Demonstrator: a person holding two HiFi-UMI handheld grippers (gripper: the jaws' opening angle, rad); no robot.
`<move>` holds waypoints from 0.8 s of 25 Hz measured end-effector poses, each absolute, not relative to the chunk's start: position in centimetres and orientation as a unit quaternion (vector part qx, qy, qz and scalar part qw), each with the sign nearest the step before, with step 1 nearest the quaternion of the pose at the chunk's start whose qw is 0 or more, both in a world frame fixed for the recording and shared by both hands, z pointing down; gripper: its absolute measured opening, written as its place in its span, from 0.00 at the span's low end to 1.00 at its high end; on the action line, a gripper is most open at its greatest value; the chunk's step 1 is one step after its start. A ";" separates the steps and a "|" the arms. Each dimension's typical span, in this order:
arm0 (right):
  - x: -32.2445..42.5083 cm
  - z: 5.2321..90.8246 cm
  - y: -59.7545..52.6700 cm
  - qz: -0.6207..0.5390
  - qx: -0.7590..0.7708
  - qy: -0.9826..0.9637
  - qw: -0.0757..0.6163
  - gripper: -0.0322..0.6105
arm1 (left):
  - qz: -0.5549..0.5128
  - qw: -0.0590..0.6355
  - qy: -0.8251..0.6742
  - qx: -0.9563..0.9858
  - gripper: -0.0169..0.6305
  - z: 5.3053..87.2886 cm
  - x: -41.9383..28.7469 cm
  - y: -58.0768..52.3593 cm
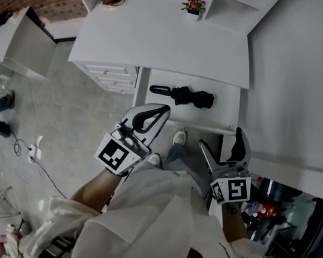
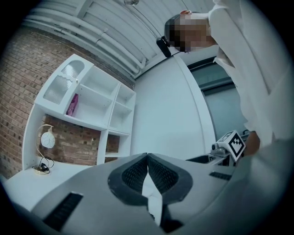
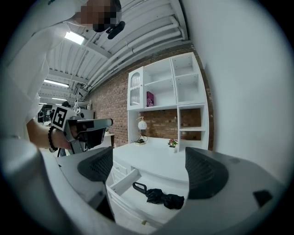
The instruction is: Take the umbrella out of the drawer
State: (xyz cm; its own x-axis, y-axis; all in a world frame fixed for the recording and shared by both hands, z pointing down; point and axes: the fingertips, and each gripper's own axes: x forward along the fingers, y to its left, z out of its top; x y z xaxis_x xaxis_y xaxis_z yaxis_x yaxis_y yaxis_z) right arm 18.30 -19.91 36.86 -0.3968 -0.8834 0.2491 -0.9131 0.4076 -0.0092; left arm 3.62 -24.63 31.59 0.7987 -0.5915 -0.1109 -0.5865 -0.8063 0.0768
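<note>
**Where is the umbrella (image 1: 182, 95) (image 3: 161, 196)?**

It is in the drawer (image 1: 224, 114) (image 3: 123, 180). The drawer is open. The umbrella is black and folded up, and it lies flat on the drawer's white bottom. Its hook handle points to the drawer's left end.

**Is anything touching it?**

No. Both grippers are apart from it, on the near side of the drawer.

**What is the left gripper (image 1: 164, 110) (image 2: 147, 157) doing?**

It is held up by the drawer's front left corner. Its two jaws are pressed together at the tips, with nothing between them.

**And the right gripper (image 1: 219, 137) (image 3: 149, 167)?**

It is by the drawer's front right corner. Its jaws are spread wide, and nothing is in them. If you look along them from the right gripper view, you see the drawer and the umbrella down in the gap, well past the jaws.

**What is behind the drawer?**

A white desk (image 1: 163, 40). The drawer sticks out from under its front edge. A small pot of flowers (image 1: 194, 5) (image 3: 172, 142) sits far back on the desk, well away from the drawer.

**What is in front of the drawer?**

A white shoe (image 1: 179, 137) on the floor, just at the drawer's front edge, between the two grippers.
</note>
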 end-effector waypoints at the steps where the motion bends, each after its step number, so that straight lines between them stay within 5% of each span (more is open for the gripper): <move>1: 18.6 36.9 -21.0 0.068 0.534 -0.837 0.098 0.82 | -0.063 0.019 -0.314 0.947 0.07 31.7 4.1 -25.6; 20: 25.0 43.3 -38.3 0.090 0.419 -0.893 0.134 0.82 | -0.002 0.046 -0.371 0.927 0.07 37.2 13.7 -41.5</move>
State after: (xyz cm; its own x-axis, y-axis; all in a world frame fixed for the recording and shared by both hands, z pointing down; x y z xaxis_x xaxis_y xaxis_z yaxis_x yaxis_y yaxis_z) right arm 25.04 -38.30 43.32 -0.6129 -0.7247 0.3150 -0.7730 0.6326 -0.0486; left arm 13.71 -41.47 37.19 0.7240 -0.6891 0.0310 -0.6888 -0.7197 0.0871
